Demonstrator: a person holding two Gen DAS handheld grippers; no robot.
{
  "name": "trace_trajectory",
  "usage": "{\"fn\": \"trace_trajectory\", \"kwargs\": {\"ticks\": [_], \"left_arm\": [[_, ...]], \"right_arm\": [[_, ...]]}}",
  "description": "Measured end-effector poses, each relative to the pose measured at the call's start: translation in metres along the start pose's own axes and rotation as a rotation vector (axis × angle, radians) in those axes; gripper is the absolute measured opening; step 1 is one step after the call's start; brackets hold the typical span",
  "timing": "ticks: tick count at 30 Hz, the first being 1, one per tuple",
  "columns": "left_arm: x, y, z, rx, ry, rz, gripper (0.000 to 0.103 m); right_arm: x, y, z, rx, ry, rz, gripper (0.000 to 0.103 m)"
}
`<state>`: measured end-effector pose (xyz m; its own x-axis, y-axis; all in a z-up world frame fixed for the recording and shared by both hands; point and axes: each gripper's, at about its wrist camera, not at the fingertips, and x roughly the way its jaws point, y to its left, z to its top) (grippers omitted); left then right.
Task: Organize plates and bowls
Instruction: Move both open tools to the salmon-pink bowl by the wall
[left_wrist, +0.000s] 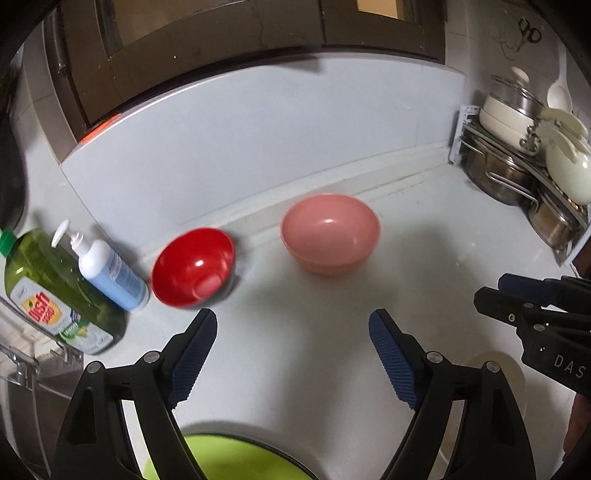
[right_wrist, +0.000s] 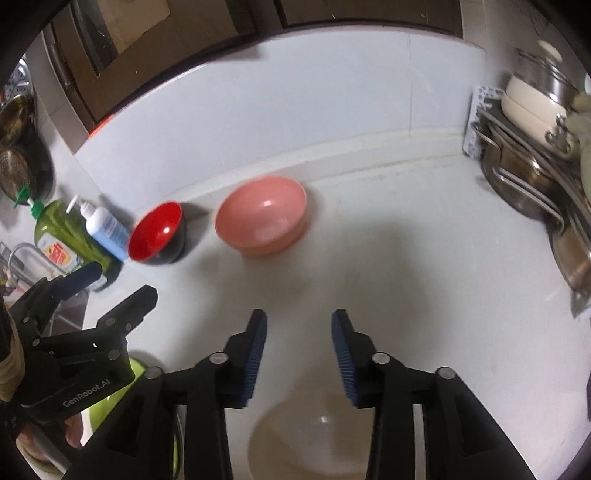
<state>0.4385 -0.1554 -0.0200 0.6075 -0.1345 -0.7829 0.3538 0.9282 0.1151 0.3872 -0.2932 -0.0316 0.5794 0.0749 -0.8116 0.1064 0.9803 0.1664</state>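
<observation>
Left wrist view
Left gripper (left_wrist: 291, 321): black frame with blue ribbed pads, jaws spread wide with nothing between them, held above the white countertop (left_wrist: 424, 258).
Right gripper (left_wrist: 491, 291): enters from the right edge of this view; only its black and blue tips show, and how far it is open cannot be told here.
Pink plastic bowl (left_wrist: 330, 234): upright on the counter, ahead of the left gripper and slightly right, near the raised ledge at the foot of the wall.
Red bowl with black outside (left_wrist: 194, 267): left of the pink bowl and apart from it, tilted so its mouth faces the camera.
Lime-green dish (left_wrist: 229, 458): only its rim shows at the bottom edge, beneath the left gripper.
Cream bowl (left_wrist: 513, 376): a pale rim shows behind the left gripper's right finger.
Green dish-soap bottle (left_wrist: 55, 291): at the far left, with a white and blue pump bottle (left_wrist: 110, 273) just beside it.
Metal rack of pots and pans (left_wrist: 524, 158): in the right corner.

Right wrist view
Right gripper (right_wrist: 298, 325): jaws partly open, gripping nothing, directly over the cream bowl (right_wrist: 310, 439).
Left gripper (right_wrist: 118, 284): at the lower left, jaws apart, over the lime-green dish (right_wrist: 136, 373).
Pink plastic bowl (right_wrist: 262, 219): ahead by the wall ledge.
Red bowl (right_wrist: 157, 232): just left of it, tipped on its side, close to the pump bottle (right_wrist: 105, 225).
</observation>
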Motion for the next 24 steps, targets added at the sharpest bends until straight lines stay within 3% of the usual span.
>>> {"fn": "trace_trajectory", "kwargs": {"ticks": [11,24], "left_arm": [[0.027,0.021,0.040,0.016,-0.009,0.015,0.084],[0.093,0.032,0.068,0.051,0.044,0.009,0.080]], "right_arm": [[0.029,0.010,0.046,0.031,-0.010,0.010,0.039],[0.084,0.008,0.080,0.075,0.040,0.006,0.039]]}}
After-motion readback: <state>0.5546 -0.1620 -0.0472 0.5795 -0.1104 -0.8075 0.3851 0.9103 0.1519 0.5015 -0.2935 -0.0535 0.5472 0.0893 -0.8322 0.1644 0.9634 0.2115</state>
